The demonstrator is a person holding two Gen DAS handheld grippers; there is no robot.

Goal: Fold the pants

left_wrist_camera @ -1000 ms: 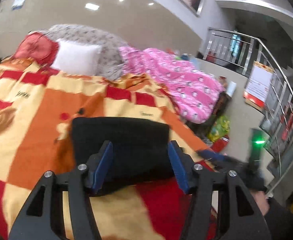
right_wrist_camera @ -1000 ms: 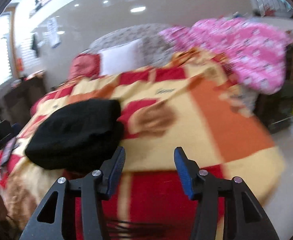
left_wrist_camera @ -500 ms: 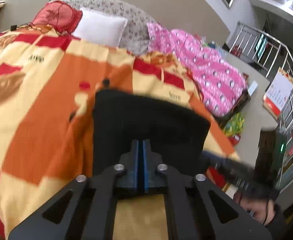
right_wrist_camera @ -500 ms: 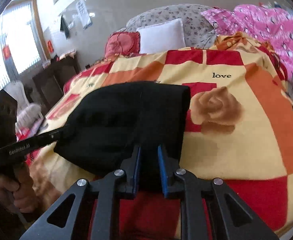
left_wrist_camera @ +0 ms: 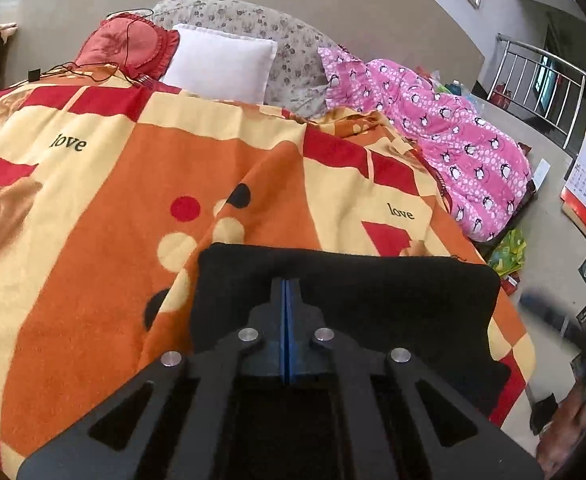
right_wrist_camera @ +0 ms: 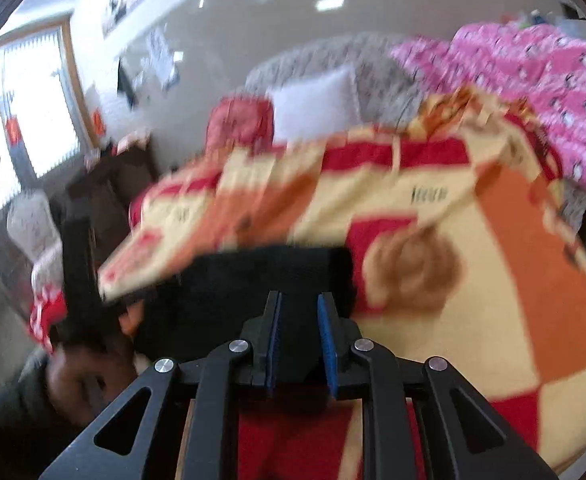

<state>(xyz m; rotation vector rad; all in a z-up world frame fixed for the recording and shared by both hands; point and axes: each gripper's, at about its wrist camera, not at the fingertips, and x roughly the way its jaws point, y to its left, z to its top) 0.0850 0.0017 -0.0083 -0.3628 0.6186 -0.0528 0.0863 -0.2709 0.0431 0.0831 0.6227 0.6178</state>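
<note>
Both claws at the near edge of the folded black pants on the bed

Left claw (left_wrist_camera: pixel 287 332) pressed together over the pants (left_wrist_camera: pixel 373 292); right claw (right_wrist_camera: pixel 298 344) clamped on a thick fold of them. The pants lie on the checked blanket (left_wrist_camera: pixel 93 208), white pillow (left_wrist_camera: pixel 221 62) at 12 o'clock, pink quilt (left_wrist_camera: pixel 453 148) at 2 o'clock

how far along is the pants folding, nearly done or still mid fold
Nearly done, it seems. The black pants are already a compact rectangle on the patterned blanket. In hand: the left gripper is pinched shut at their near edge, and the right gripper clamps a thicker bunch of the fabric. Left, probably: one last fold or shift, then letting go.
</note>
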